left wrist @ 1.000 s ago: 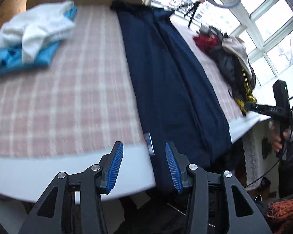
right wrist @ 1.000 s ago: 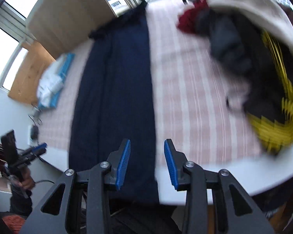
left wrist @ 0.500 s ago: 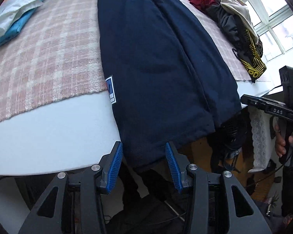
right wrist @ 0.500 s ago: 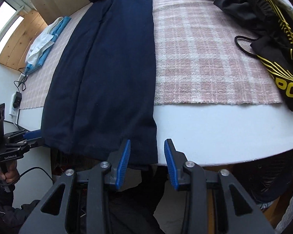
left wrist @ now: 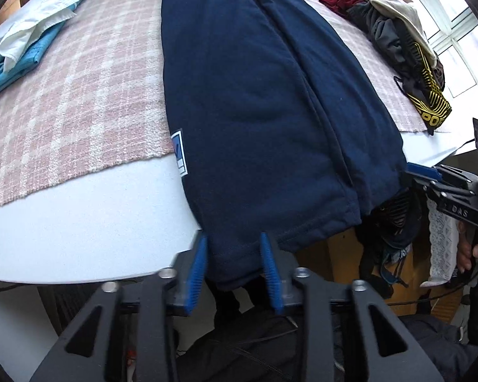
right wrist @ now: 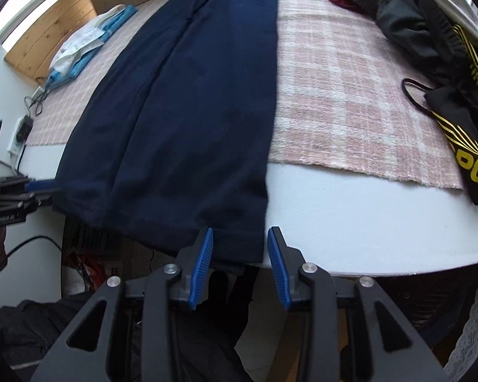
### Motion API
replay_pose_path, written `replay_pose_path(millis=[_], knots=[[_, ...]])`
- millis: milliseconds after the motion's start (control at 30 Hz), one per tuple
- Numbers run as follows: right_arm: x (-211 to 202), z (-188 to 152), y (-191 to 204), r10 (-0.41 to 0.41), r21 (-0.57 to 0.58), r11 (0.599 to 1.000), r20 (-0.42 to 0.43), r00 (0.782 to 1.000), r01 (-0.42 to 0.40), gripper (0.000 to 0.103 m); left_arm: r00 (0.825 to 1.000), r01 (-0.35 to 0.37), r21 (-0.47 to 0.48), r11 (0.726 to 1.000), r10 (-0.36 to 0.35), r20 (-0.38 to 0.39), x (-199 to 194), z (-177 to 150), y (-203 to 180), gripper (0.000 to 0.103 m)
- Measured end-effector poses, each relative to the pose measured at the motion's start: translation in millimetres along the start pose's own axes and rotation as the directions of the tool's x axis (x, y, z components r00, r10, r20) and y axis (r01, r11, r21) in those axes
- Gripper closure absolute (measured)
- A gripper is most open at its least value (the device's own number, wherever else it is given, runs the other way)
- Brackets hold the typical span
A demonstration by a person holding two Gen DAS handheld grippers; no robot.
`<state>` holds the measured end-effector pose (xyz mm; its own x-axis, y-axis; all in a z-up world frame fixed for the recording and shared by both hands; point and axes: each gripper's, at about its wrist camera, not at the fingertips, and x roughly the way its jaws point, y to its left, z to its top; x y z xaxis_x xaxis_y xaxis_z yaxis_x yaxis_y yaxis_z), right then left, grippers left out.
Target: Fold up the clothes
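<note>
While seen from both wrists, trousers [left wrist: 255,102]: navy, lying lengthwise up the middle of each frame on the pink plaid cloth [left wrist: 79,95], hems hanging past the near edge of the white surface [left wrist: 79,222].
Label [left wrist: 179,152]: blue and white, on the trousers' left edge, left-wrist view.
Left gripper [left wrist: 234,270]: bottom centre of its frame, fingers having just been closing, hem between the blue pads, both pads touching the fabric; clamped on the hem.
Right gripper [right wrist: 239,267]: bottom centre of its frame, fingers having just been closing, a little apart; the trousers' right hem corner at the left pad, a gap before the right pad, no grip seen.
Folded stack [left wrist: 32,38]: white over light blue, upper left of the left-wrist frame.
Clothes heap [right wrist: 436,51]: red, grey, cream, black with yellow print, upper right of the right-wrist frame.
</note>
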<state>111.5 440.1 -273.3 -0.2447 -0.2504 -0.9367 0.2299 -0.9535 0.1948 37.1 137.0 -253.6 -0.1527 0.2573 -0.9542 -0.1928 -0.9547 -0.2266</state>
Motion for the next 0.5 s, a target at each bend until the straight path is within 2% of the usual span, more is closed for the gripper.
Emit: replay_pose_path(millis=[33,67,200,267,400,467,500], knots=[[0.7,-0.3,0.7,0.019,-0.011,1.0,-0.011,1.0,-0.02,0.088,1.0,0.012,0.006,1.0,-0.012,0.007,0.5,0.2,0.7,0.097],[2.0,0.6,-0.6,0.044,-0.009,0.999,-0.022,0.999,-0.044,0.091,1.0,0.023,0.012,1.0,-0.023,0.006,1.4,0.5,1.1,0.098],[3.8,9.2,-18.7,0.171,0.079,0.983,-0.035,0.985,-0.168,0.095,0.999,0.053,0.014,0.999,-0.053,0.004,0.6,2.3,3.0,0.098],[2.1,12.3,-30.7,0.255,0.135,0.959,-0.03,0.967,-0.249,0.095,0.996,0.089,-0.017,0.996,-0.089,-0.004,-1.0,4.1,7.2,0.099],[-15.3,28.0,-57.0,0.448,0.246,0.858,0.068,0.891,-0.45,0.095,0.981,0.194,-0.116,0.974,-0.192,0.025,-22.6,18.7,21.9,0.099],[-26.3,40.9,-68.3,0.522,0.279,0.796,0.131,0.843,-0.537,0.095,0.975,0.219,-0.137,0.966,-0.21,0.073,-39.8,34.6,28.1,0.099],[-32.2,52.8,-72.8,0.543,0.278,0.777,0.157,0.825,-0.564,0.095,0.97,0.233,-0.143,0.962,-0.22,0.102,-49.7,44.5,31.5,0.099]])
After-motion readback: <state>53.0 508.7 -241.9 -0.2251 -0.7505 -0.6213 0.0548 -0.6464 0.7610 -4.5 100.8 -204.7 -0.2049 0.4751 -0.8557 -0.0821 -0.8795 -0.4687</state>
